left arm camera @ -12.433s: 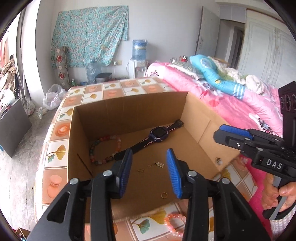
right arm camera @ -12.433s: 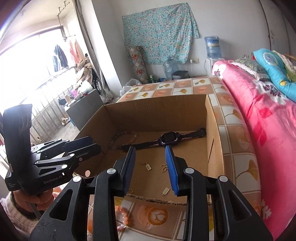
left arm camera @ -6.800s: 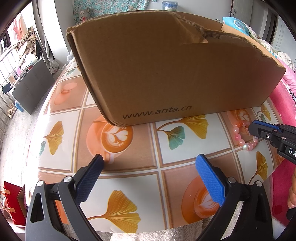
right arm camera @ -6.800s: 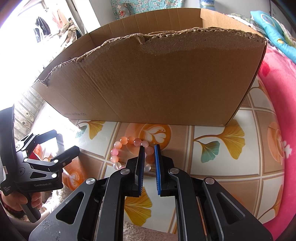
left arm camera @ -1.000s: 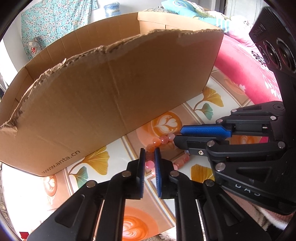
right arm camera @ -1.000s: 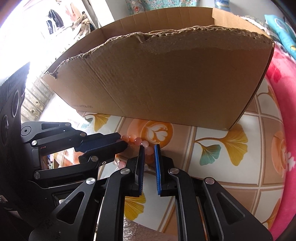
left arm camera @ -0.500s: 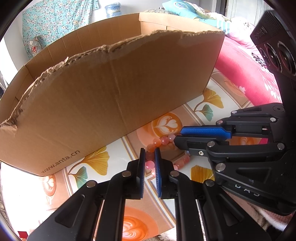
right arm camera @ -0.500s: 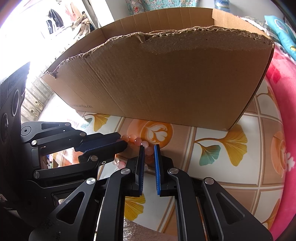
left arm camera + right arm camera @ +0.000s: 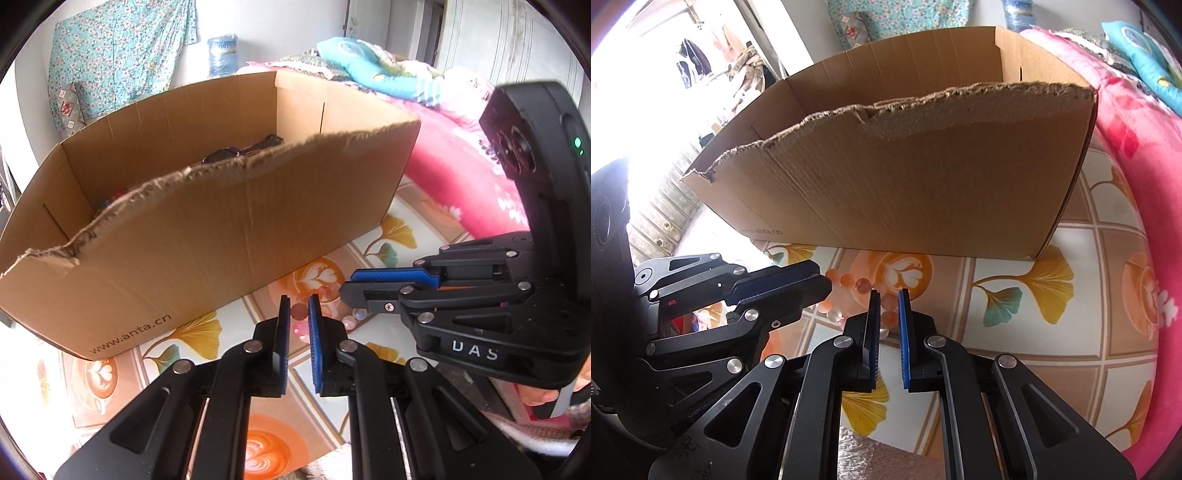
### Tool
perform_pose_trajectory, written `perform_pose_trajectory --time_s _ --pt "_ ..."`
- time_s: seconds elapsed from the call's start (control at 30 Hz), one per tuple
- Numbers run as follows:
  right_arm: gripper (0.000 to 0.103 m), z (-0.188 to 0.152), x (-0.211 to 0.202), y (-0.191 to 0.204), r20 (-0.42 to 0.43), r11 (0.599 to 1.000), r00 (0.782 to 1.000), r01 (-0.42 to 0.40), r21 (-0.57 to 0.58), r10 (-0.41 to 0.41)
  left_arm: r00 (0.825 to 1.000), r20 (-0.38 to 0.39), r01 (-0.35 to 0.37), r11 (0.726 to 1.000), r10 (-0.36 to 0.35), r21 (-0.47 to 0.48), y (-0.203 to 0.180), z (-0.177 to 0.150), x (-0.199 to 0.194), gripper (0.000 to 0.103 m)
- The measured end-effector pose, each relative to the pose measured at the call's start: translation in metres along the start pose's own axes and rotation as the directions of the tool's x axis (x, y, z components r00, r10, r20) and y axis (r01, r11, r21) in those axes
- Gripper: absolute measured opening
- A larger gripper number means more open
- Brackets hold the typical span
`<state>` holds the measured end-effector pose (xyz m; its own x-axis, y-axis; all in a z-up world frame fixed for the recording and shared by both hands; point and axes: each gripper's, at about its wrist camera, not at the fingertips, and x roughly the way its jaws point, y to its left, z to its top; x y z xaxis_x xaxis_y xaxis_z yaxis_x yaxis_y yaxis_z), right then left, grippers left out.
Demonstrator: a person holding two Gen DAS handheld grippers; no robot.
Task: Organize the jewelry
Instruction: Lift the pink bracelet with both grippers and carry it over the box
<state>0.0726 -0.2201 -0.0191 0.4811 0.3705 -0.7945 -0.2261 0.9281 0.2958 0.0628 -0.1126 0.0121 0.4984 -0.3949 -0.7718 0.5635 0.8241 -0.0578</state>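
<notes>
A pink and orange bead bracelet (image 9: 298,312) (image 9: 855,282) lies just in front of the open cardboard box (image 9: 221,229) (image 9: 905,177) on the patterned tabletop. My left gripper (image 9: 299,300) (image 9: 820,277) is shut on one side of it, with a bead between its blue pads. My right gripper (image 9: 888,294) (image 9: 347,283) is shut on the other side, beads showing between its fingers. The two sets of tips almost meet. Whether the bracelet is off the table I cannot tell. A dark watch (image 9: 240,151) lies inside the box.
The box's torn front wall stands right behind the grippers. A pink blanket (image 9: 461,177) (image 9: 1137,122) borders the table (image 9: 192,336) (image 9: 1034,306) on the right. A person's hand (image 9: 543,398) holds the right gripper's handle.
The left gripper has risen and tipped up, so its view now looks over the box's front wall to the watch inside. The right gripper has barely moved. Both stay shut on the bracelet.
</notes>
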Motion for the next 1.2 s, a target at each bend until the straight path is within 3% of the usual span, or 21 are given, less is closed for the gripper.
perform_pose_trajectory --time_s 0.43,0.87,1.2 --pt "0.007 0.008 -0.053 0.015 0.103 0.999 0.994 -0.032 -0.042 0.036 0.992 0.109 0.067 0.998 -0.064 -0.023 0.006 0.004 -0.064 0.009" --pt "0.007 0.034 -0.098 0.053 0.260 0.990 0.961 -0.065 -0.123 0.095 0.964 0.257 0.085 0.995 -0.071 -0.043 0.017 0.036 -0.135 0.009" --pt "0.007 0.058 -0.094 0.058 0.252 0.982 0.957 -0.106 -0.155 0.143 0.950 0.289 0.132 0.991 -0.116 -0.035 0.029 0.051 -0.141 0.009"
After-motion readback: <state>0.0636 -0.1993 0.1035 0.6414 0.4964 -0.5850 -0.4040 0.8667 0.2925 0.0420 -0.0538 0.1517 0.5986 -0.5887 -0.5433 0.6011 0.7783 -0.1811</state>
